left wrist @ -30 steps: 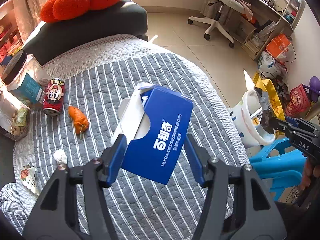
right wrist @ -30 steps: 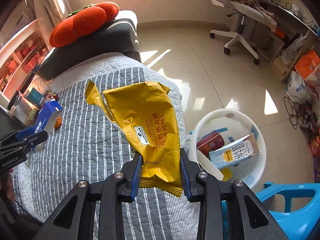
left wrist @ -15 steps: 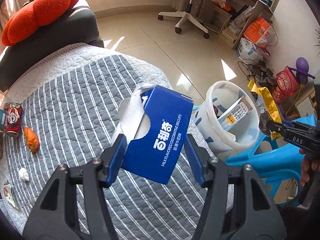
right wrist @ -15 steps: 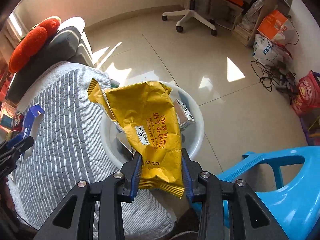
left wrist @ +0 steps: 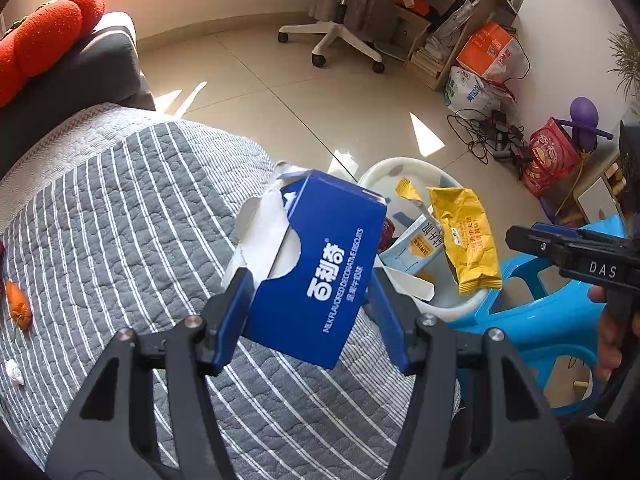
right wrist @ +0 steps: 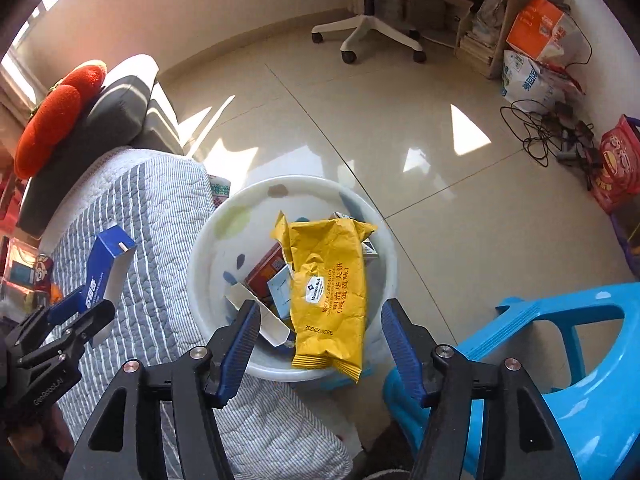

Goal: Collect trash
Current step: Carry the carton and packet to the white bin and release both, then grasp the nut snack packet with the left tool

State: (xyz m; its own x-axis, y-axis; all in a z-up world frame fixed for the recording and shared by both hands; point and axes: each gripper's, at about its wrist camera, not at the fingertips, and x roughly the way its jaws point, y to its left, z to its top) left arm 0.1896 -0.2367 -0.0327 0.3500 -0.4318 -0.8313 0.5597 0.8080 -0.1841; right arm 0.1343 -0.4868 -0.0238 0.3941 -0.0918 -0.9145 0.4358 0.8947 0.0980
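Yellow wrapper (right wrist: 328, 292) is dropping into the white bin (right wrist: 208, 248) as the right hand-held gripper (right wrist: 320, 344), jaws just opened and spread, is letting it go. The left hand-held gripper (left wrist: 310, 312) is pinching the blue box (left wrist: 320, 264) above the bed (left wrist: 120, 220); it should be centring over the bin before releasing.

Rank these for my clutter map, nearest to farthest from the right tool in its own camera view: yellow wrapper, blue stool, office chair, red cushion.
1. Yellow wrapper: between the open right tool fingers, over the white bin.
2. Blue stool: right.
3. Red cushion: far left.
4. Office chair: top, across the floor.
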